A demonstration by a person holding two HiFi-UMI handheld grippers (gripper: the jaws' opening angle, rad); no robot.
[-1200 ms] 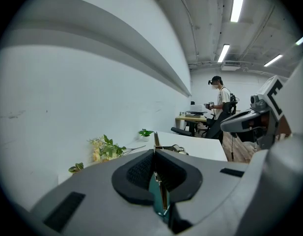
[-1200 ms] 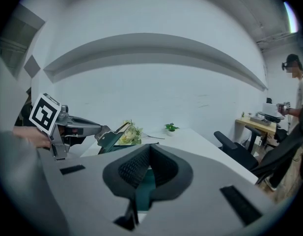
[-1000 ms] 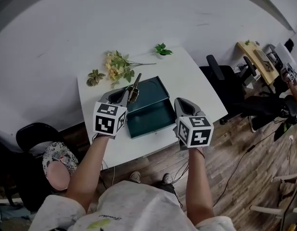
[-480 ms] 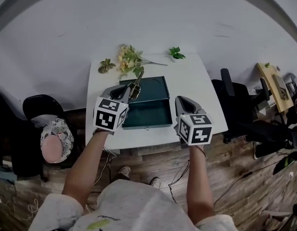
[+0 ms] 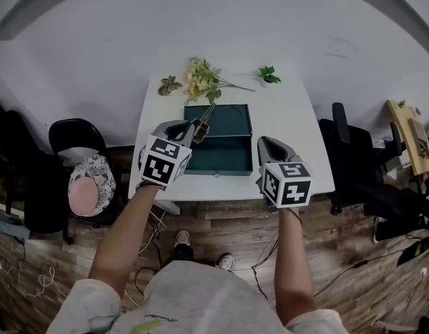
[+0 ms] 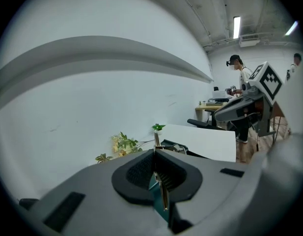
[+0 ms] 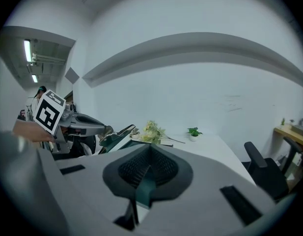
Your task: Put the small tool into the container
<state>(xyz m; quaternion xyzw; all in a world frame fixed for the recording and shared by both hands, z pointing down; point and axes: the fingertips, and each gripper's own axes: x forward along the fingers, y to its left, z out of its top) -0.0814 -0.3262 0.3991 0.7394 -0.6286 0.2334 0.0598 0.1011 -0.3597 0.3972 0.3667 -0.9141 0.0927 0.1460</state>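
Shows the small tool (image 5: 204,119) pinched in the clenched fingers of the left gripper (image 5: 192,131), long axis slanting toward the upper right of the frame, tip over the left part of the open green container (image 5: 228,160). Places the right gripper (image 5: 267,143), fingers together on nothing, beside the container's right edge, farther from the tool. Suggests a short lowering toward frame centre. Leaves bare desk (image 5: 290,117) at right, flowers (image 5: 204,78) behind.

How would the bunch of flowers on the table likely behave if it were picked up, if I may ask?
The bunch of flowers looks light and thin-stemmed, so it would probably droop. Its sprays spread apart, so it may not lift as one piece.
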